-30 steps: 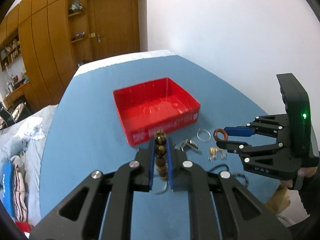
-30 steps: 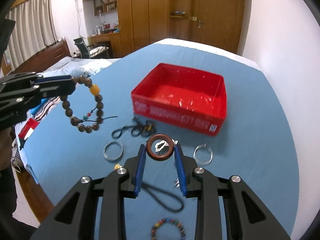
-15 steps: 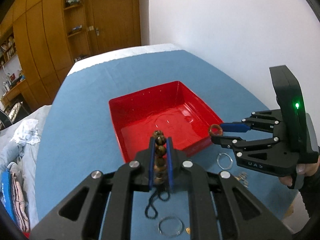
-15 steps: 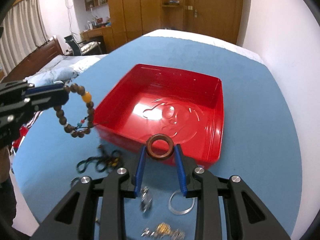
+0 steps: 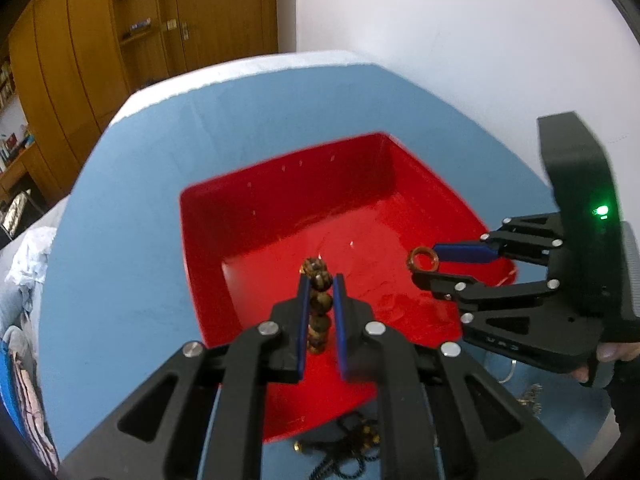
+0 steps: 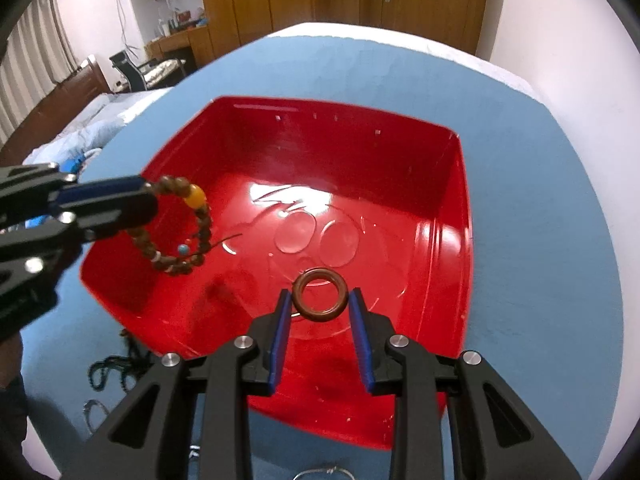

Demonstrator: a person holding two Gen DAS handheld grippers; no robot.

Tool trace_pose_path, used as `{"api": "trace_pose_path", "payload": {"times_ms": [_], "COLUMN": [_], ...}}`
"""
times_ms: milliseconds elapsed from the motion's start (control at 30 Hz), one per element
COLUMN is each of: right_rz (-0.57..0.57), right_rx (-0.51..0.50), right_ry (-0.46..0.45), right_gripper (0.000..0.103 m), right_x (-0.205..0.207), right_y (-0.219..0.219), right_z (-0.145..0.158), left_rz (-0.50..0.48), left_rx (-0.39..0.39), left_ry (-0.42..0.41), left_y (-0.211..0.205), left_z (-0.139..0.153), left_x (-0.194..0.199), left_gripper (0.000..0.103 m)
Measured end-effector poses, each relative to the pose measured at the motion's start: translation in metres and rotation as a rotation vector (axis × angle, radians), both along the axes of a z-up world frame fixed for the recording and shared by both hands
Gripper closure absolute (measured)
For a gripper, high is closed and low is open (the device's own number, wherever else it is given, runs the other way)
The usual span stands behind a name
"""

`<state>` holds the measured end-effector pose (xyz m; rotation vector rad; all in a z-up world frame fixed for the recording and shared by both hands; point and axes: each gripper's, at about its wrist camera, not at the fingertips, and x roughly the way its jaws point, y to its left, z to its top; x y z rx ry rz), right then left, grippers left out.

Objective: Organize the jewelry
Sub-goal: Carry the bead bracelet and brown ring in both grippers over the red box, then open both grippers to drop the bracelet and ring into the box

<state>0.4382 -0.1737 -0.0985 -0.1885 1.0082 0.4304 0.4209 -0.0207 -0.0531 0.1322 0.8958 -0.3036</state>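
Change since a second ago: both grippers have come forward and down from above the loose jewelry to above the red tray [image 6: 456, 184], which now fills both views.
Left gripper [image 5: 319, 280]: fingers clamped on the brown bead bracelet [image 6: 188, 232]; in the right wrist view the loop hangs free from the fingertips over the tray's left part, with one orange bead near the top.
Right gripper [image 6: 318, 300]: fingers clamped on the brown ring [image 6: 319, 294], held at the fingertips over the tray floor; in the left wrist view it sits over the tray's right side.
Tray: on the blue worktop [image 5: 120, 240], glossy inside, nothing lying in it.
Left on the worktop: a dark cord necklace [image 6: 116, 364] just beside the tray's near-left corner, a silver hoop [image 6: 94, 410] nearer the camera.
Person: fingertips [image 5: 608, 354] wrapped on the right gripper's body.
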Motion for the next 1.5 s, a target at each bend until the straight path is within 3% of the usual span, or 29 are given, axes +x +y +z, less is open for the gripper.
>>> {"api": "trace_pose_path", "payload": {"times_ms": [233,433,500,533,567,700,833,1000,1300,1500], "right_rz": [-0.001,-0.005,-0.009,-0.010,-0.009,-0.012,-0.020,-0.030,-0.012,0.019], "right_rx": [-0.021,-0.020,-0.020,-0.018,-0.019,-0.018,-0.014,0.001,0.029,0.040], "right_ry": [0.017,0.008,0.005,0.003,0.000,-0.023,-0.057,-0.093,-0.116,-0.088], "right_gripper": [0.072,0.054,0.054,0.054,0.053,0.050,0.043,0.024,0.018,0.018], "right_x": [0.011,0.014,0.012,0.010,0.007,-0.005,-0.031,-0.070,-0.172,-0.234], "right_y": [0.003,0.005,0.005,0.004,0.004,0.000,-0.006,-0.018,-0.041,-0.050], "right_z": [-0.013,-0.010,-0.008,-0.005,-0.003,0.008,0.022,0.036,0.045,0.029], "left_rz": [0.013,0.008,0.018,0.023,0.028,0.031,0.041,0.045,0.083,0.142], "left_rx": [0.007,0.017,0.027,0.032,0.038,0.044,0.045,0.047,-0.072,-0.080], "left_ry": [0.043,0.043,0.029,0.017,-0.006,-0.073,-0.100,-0.110,-0.046,0.002], "left_y": [0.006,0.005,0.005,0.003,0.003,0.005,0.007,0.005,0.009,0.010], "left_z": [-0.024,-0.025,-0.021,-0.019,-0.014,0.006,0.018,0.020,-0.005,-0.027], "left_x": [0.013,0.011,0.008,0.006,0.001,-0.024,-0.055,-0.102,-0.186,-0.228], "left_gripper": [0.093,0.089,0.067,0.045,0.029,0.011,0.005,0.003,0.003,0.003]}}
